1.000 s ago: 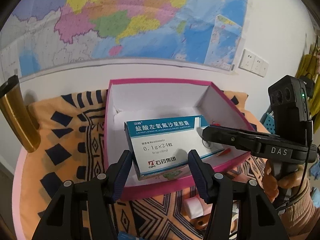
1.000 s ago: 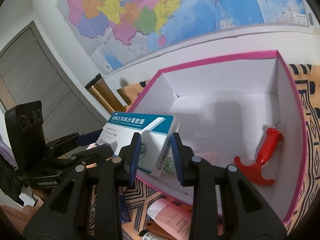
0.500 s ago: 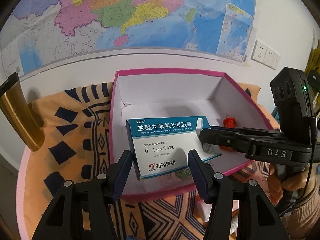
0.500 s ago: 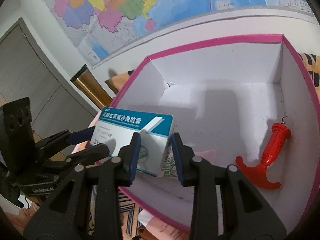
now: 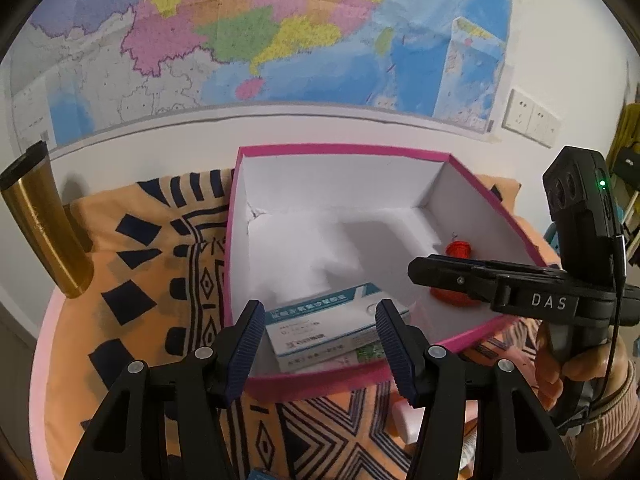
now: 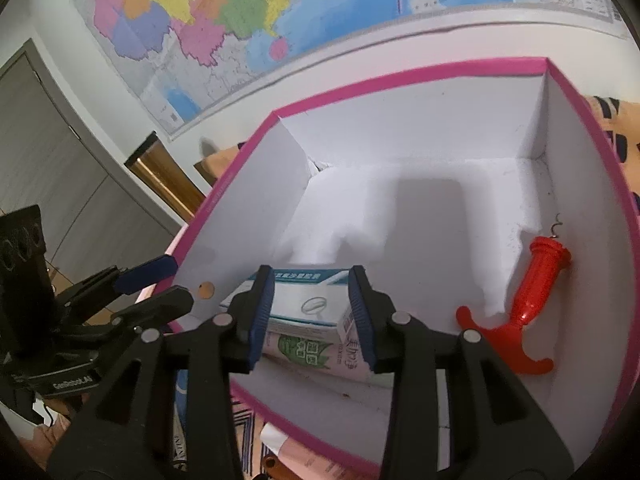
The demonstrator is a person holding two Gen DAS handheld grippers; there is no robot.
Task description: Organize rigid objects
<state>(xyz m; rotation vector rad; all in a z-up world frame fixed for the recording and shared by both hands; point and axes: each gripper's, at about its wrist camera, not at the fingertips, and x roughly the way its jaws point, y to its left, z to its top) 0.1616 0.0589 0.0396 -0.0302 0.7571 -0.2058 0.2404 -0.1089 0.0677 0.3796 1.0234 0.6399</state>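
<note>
Medicine box (image 6: 304,300) sits inside the pink box (image 6: 400,76), near-left corner, lying on top of a green-and-white carton (image 6: 316,350). Right gripper (image 6: 312,312) jaws are opening; the medicine box is between them but the pads look clear of it. Left gripper (image 5: 320,344) hangs spread over the near wall of the pink box, nothing pinched. Red corkscrew (image 6: 528,304) lies along the right wall inside. Pink box stands on an orange patterned cloth (image 5: 152,264) over the bench; gold tumbler (image 5: 44,220) at far left.
</note>
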